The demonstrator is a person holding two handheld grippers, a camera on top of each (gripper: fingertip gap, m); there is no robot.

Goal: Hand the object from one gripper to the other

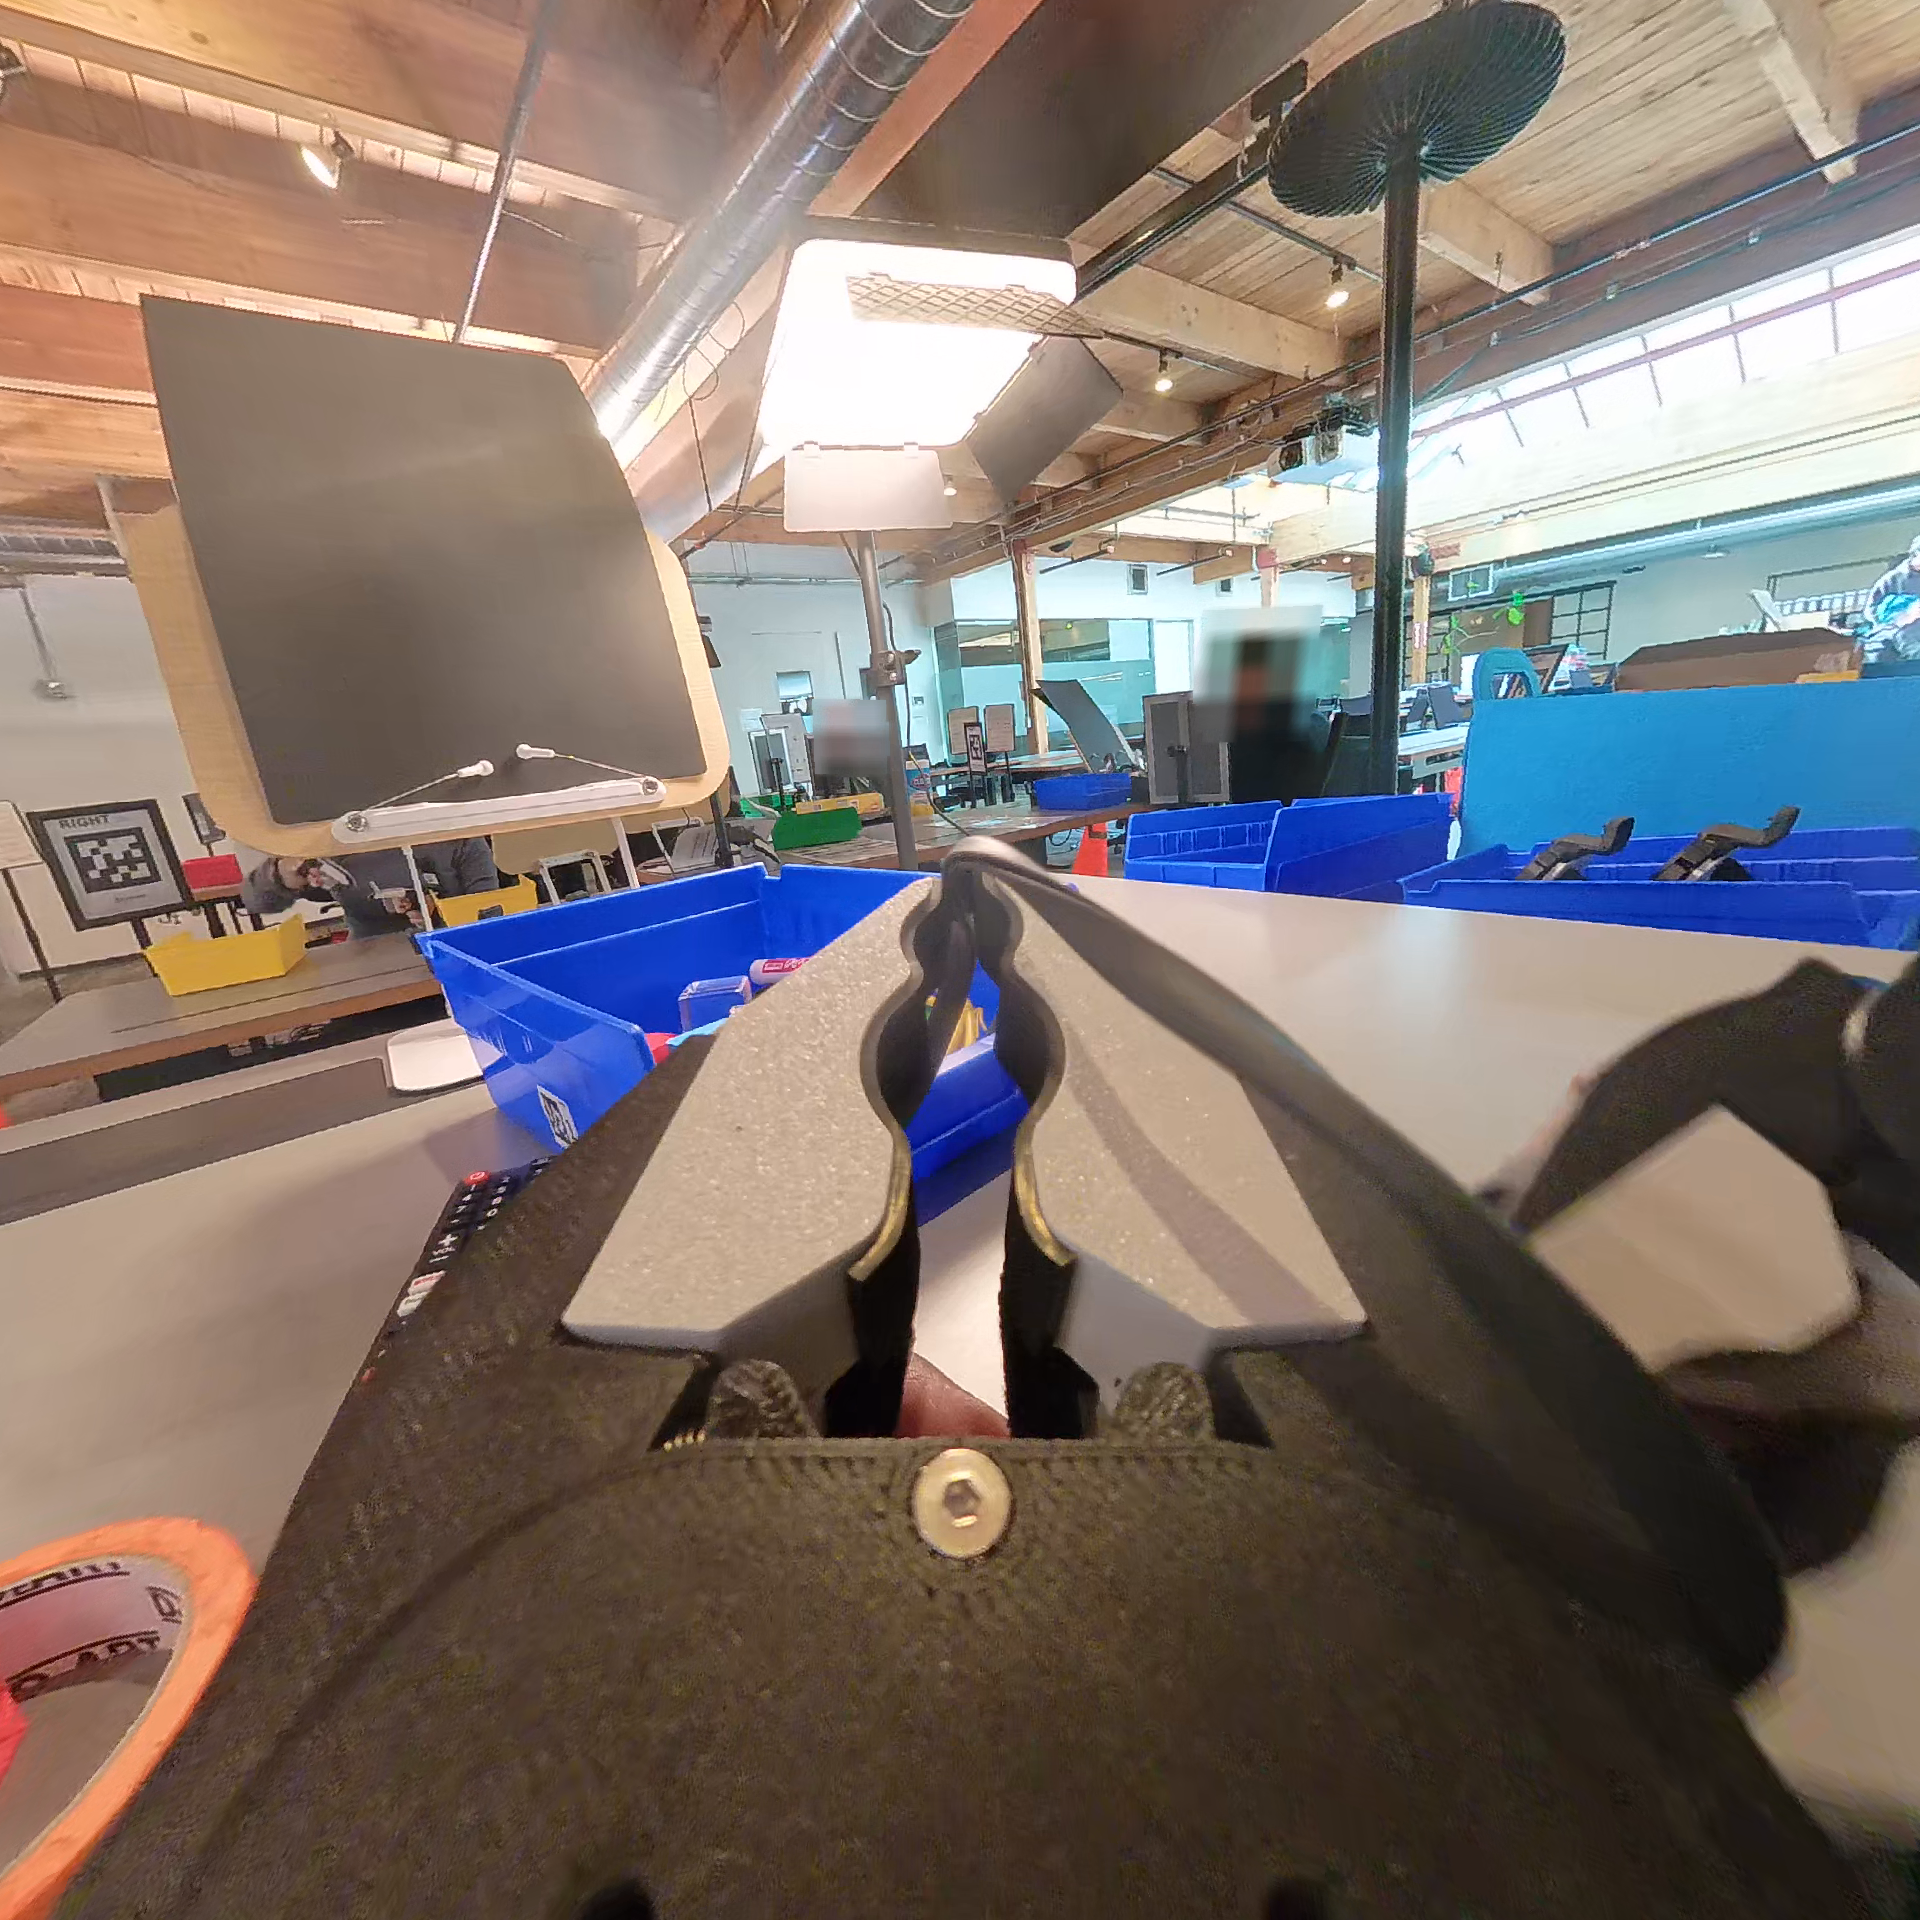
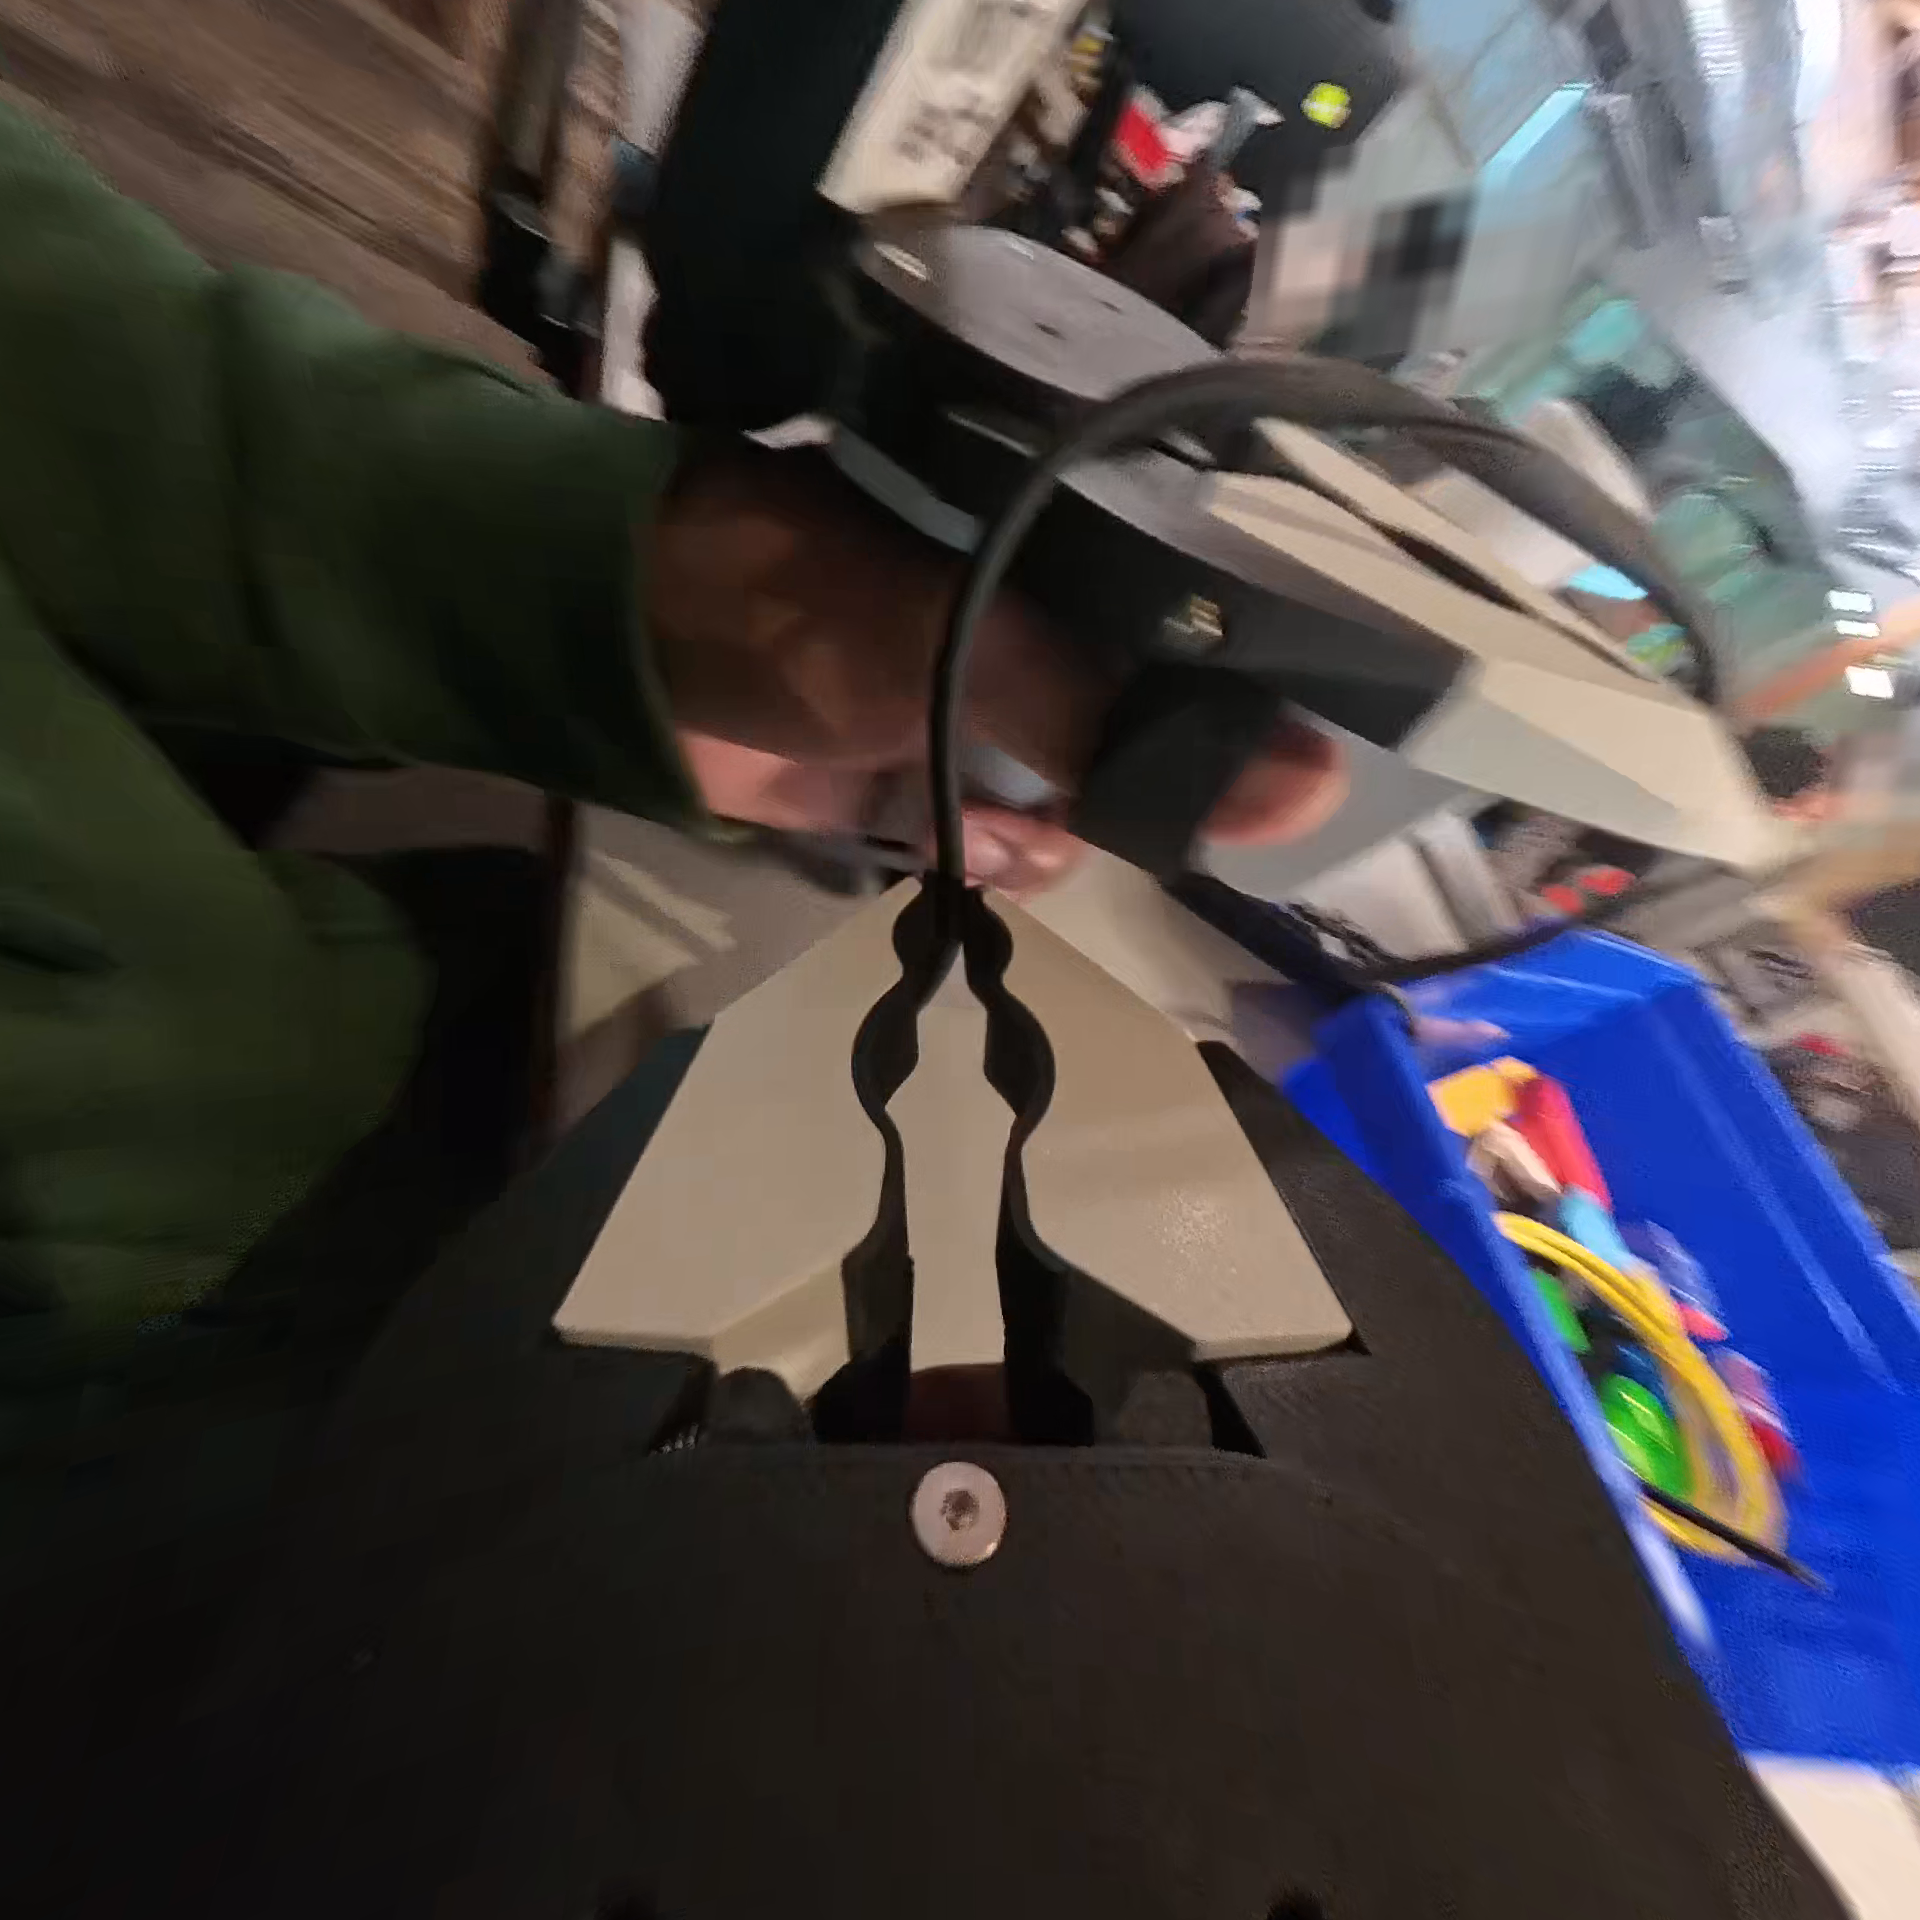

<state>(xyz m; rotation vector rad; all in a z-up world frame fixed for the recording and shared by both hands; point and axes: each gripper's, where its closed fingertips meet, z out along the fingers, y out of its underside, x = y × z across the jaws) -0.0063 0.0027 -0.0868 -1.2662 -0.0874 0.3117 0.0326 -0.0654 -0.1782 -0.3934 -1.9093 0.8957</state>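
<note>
Cable: a black cable (image 1: 1195, 1049) is pinched at the very tips of my left gripper (image 1: 961, 883); from there it runs back over my right-hand finger and off toward the lower right.
Left jaws: closed on the cable, tips meeting, only a narrow gap farther back.
Left view only: orange tape roll (image 1: 94, 1704) at the lower left, a remote (image 1: 457, 1236) on the grey table (image 1: 1455, 997), and the blue bin (image 1: 540, 997) just beyond my fingers. My other gripper (image 1: 1704, 1226) shows blurred at the right edge.
Right jaws: my right gripper (image 2: 948, 896) is also closed on the cable (image 2: 997, 582), clamped at the tips. From there it arches up and over to the right.
Right view only: a green sleeve (image 2: 260, 582) and bare hand (image 2: 821, 665) holding the left gripper (image 2: 1621, 748) opposite me; the blue bin (image 2: 1766, 1195) lies right, holding mixed coloured items.
Pose: my left gripper looks level across the table. My right view is tilted and smeared with motion blur.
</note>
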